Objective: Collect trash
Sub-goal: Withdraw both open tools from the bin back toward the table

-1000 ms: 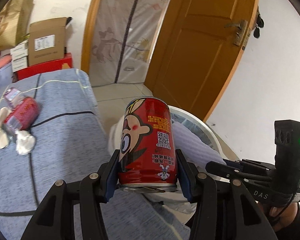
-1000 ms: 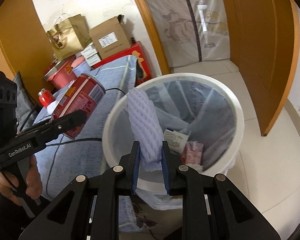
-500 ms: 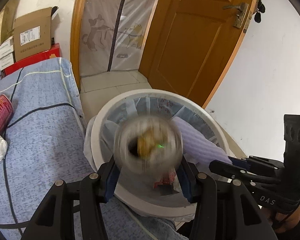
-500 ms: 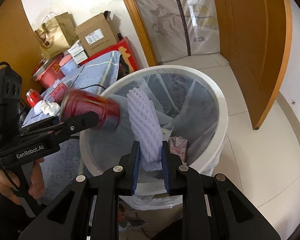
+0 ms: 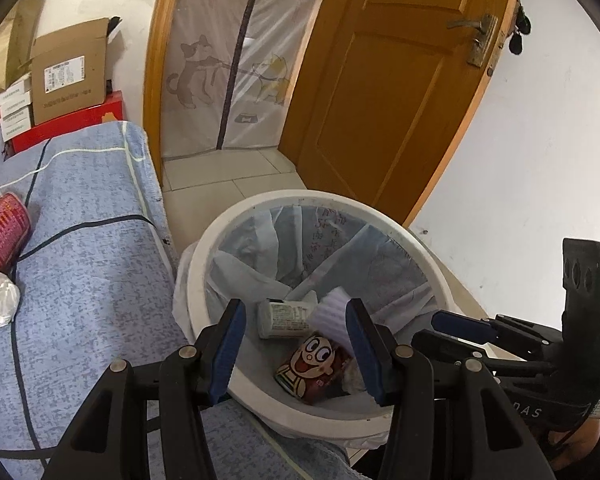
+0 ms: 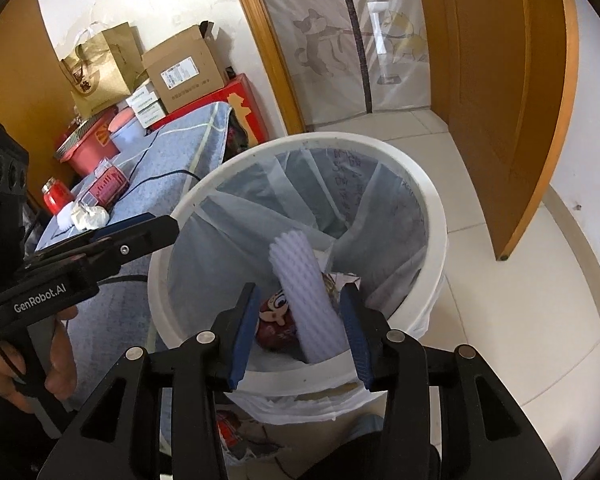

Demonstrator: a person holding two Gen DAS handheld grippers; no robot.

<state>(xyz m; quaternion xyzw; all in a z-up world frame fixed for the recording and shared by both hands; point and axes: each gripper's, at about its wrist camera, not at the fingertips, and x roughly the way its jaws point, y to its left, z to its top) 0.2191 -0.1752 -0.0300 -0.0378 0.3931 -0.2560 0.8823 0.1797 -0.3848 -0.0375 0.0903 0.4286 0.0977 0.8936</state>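
I am operating in a lived-in room of a home. At 12 o'clock in the left wrist view, a varnished wooden door (image 5: 383, 92) is standing open beside a doorway closed off by a zippered plastic curtain (image 5: 236, 60) printed with cartoon cats. At 9 o'clock, a blue patterned cloth (image 5: 92, 264) is covering a household surface. At 10 o'clock, a cardboard box (image 5: 70, 76) is sitting on a red carton (image 5: 68, 126). In the right wrist view, a paper shopping bag (image 6: 100, 68) is leaning against the white plaster wall (image 6: 148, 8) at 11 o'clock. A lined white waste bin (image 5: 427, 256) is standing on pale floor tiles (image 6: 495, 312).
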